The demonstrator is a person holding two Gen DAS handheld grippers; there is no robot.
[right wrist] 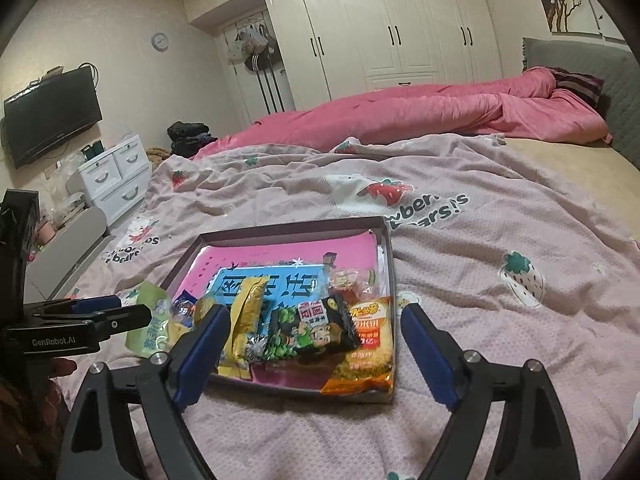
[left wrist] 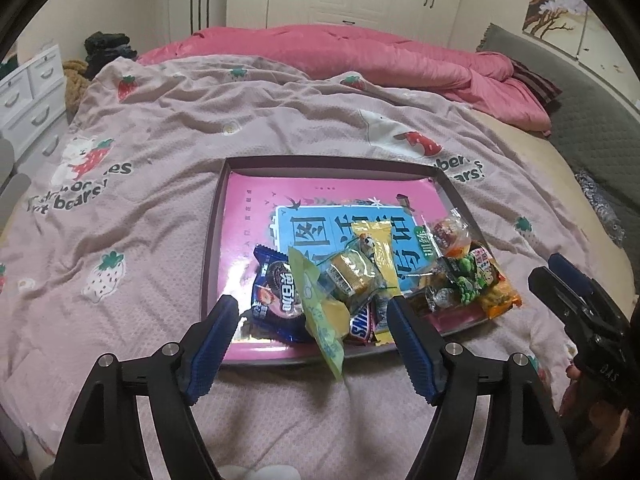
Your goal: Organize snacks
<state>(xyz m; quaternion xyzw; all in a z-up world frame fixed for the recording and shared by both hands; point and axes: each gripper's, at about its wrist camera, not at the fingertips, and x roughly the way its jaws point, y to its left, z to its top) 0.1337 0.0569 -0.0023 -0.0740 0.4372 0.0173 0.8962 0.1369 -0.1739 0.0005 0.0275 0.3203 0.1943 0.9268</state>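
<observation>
Pink bedspread [left wrist: 160,216] carries the tray [left wrist: 214,240], snacks [left wrist: 352,280] heaped at its near end. Left gripper [left wrist: 312,312] and right gripper [right wrist: 316,320] hover wide and empty. Spread packets singly toward the bare far half. Lower wrappers are buried, perhaps candies; labels unreadable.

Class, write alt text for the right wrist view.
A shallow box of snack packets sits on a pink strawberry-print blanket on a bed, framed by the open right tool. The left tool shows at left.
</observation>
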